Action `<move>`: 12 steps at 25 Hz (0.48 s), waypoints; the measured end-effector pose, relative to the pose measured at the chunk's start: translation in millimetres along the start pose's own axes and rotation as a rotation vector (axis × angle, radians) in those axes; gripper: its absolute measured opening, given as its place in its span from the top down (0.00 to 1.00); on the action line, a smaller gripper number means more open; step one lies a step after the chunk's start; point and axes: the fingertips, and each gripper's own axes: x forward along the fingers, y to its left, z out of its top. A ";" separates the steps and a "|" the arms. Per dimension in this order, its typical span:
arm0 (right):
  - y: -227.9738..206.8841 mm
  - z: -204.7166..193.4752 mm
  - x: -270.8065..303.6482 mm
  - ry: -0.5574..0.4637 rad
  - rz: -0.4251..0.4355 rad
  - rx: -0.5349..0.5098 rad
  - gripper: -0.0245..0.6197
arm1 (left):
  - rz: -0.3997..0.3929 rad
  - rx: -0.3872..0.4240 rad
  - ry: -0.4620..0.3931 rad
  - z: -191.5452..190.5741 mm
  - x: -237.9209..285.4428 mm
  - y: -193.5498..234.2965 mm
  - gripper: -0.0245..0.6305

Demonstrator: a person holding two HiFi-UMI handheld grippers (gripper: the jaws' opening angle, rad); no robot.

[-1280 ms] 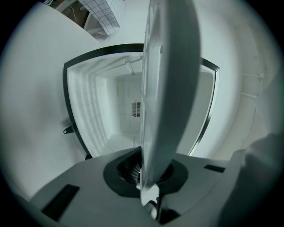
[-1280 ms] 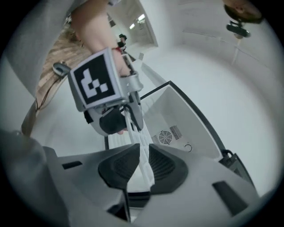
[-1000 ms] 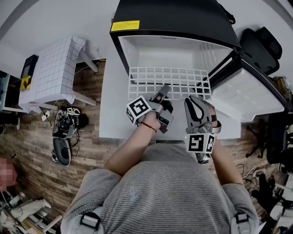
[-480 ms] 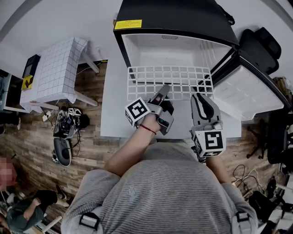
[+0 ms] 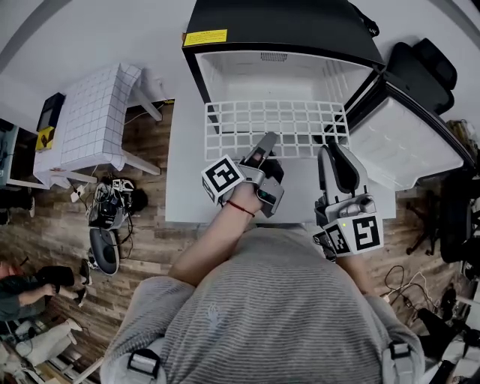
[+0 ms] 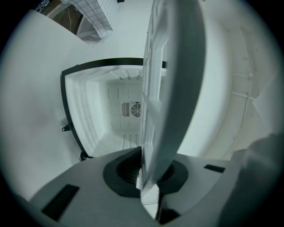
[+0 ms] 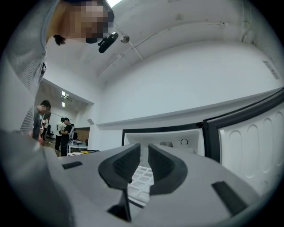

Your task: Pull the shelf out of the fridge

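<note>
1. Standing at far left on the wood floor (image 5: pixel 142 247), a white, grid-patterned side table (image 5: pixel 90 112) has a tangle of cables and gear (image 5: pixel 109 202) lying just beside it.
2. A white tabletop (image 5: pixel 184 187) fills the middle of the head view and carries a black mini fridge (image 5: pixel 285 22), which has a yellow label (image 5: pixel 205 37) at its top left corner and its white interior exposed.
3. The left gripper (image 5: pixel 268 141), with its marker cube (image 5: pixel 223 178) turned up toward the camera, is clamped on the front edge of the white wire shelf (image 5: pixel 255 120), near the middle of that edge.
4. The left gripper view shows the same grip close up. The shelf's rim is squeezed edge-on between the dark pads, and the shelf runs away toward the fridge's back wall, where a round fan grille (image 6: pixel 131 109) is set.
5. The shelf lies level and juts from the fridge's open front over the tabletop. Whether its rear edge rests inside cannot be told.
6. The right gripper (image 5: pixel 335 151) is held clear of the shelf, near its right front corner. Its jaws are released, with a narrow gap and nothing between them, and the shelf's grid shows below and beyond.
7. The fridge door (image 5: pixel 405 150) stands swung wide open at right, with its white inner liner showing.
</note>
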 end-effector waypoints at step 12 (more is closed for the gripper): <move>18.3 -2.6 -15.2 0.030 0.043 0.005 0.94 | -0.013 0.012 0.000 -2.2 -3.6 -8.6 0.91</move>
